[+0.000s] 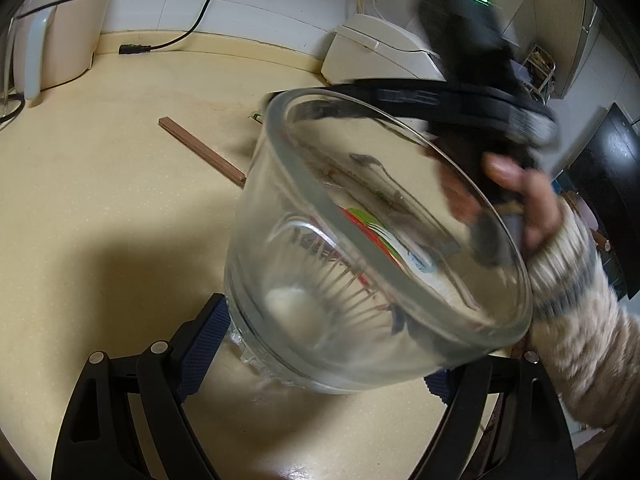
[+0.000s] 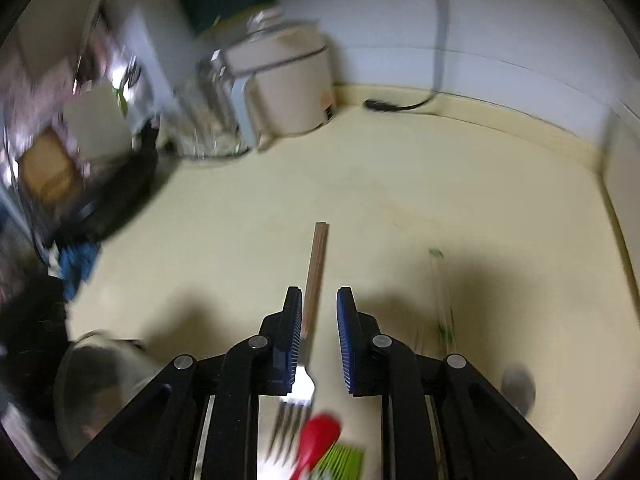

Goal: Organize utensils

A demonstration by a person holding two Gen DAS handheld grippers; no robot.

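A clear glass bowl point(image 1: 320, 264) hangs tilted over the cream counter point(image 1: 100, 208), its base clamped between the blue pads of my left gripper point(image 1: 320, 360). A fork with a wooden handle point(image 2: 316, 264) lies on the counter, and its tines point(image 2: 296, 412) are blurred. My right gripper point(image 2: 318, 340) hovers over the fork neck with its jaws apart, neither pad pressing on it. A red utensil point(image 2: 320, 440) and a green one point(image 2: 346, 460) lie near the tines. The same bowl point(image 2: 92, 392) shows at lower left. A hand point(image 1: 532, 208) in a knit sleeve holds the right gripper behind the bowl.
A white rice cooker point(image 1: 380, 52), a beige appliance point(image 1: 60, 28) and a black plug with its cord point(image 1: 134, 49) stand along the tiled back wall. A clear-handled utensil point(image 2: 444, 312) and a spoon point(image 2: 518, 392) lie to the right of the fork. A dark pan point(image 2: 116, 192) sits at the left.
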